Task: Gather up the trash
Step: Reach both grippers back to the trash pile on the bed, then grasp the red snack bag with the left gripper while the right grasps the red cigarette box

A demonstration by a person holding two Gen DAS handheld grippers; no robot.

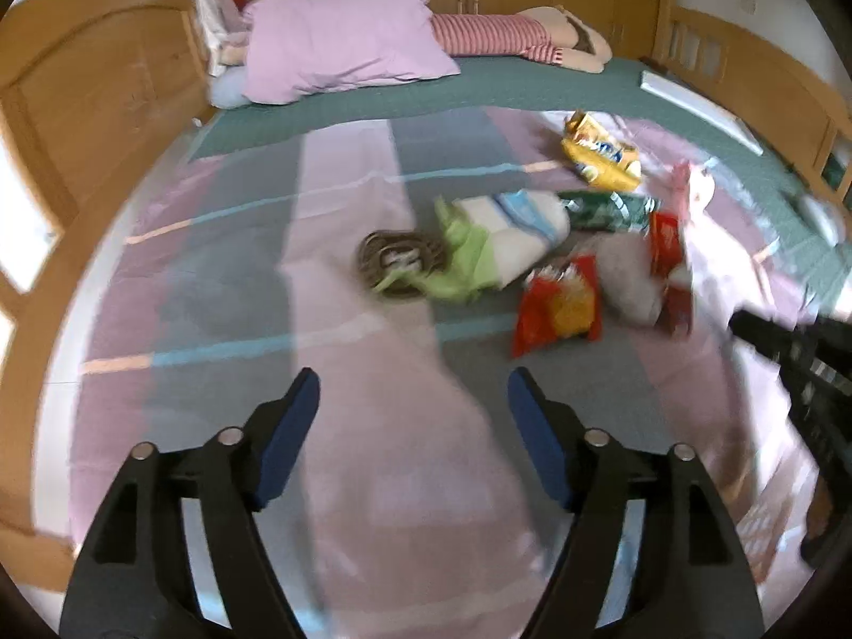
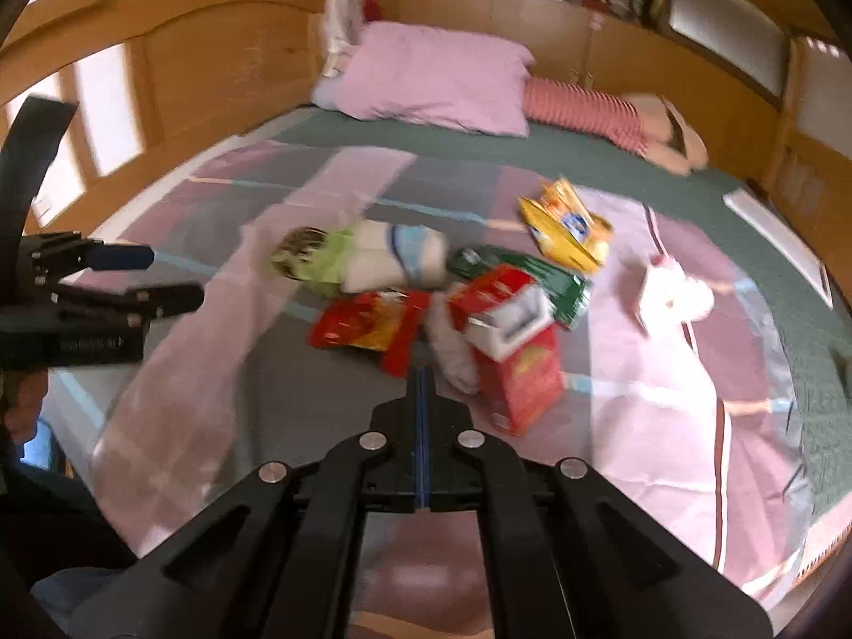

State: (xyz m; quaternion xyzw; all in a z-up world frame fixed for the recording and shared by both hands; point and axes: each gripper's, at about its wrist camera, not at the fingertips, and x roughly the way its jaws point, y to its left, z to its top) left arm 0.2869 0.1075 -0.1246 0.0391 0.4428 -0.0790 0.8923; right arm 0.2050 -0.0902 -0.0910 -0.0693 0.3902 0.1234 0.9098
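Note:
Trash lies in a heap on the bed: a yellow snack bag [image 1: 604, 152] [image 2: 567, 226], a green wrapper [image 1: 601, 210] [image 2: 532, 279], a red and yellow chip bag [image 1: 559, 309] [image 2: 373, 322], a red carton [image 1: 668, 261] [image 2: 516, 351] and a white bundle with green cloth [image 1: 500, 239] [image 2: 383, 258]. My left gripper [image 1: 412, 399] is open and empty, short of the heap; it also shows in the right wrist view [image 2: 175, 277]. My right gripper [image 2: 422, 373] is shut and empty, just short of the red carton; it shows at the right edge of the left wrist view [image 1: 745, 327].
A dark coiled cord [image 1: 396, 261] lies left of the bundle. A pink pillow [image 1: 341, 42] and a striped plush toy [image 1: 511, 34] lie at the head of the bed. A pink-white item [image 2: 671, 293] lies right of the heap. A wooden headboard [image 1: 96, 85] stands at the left.

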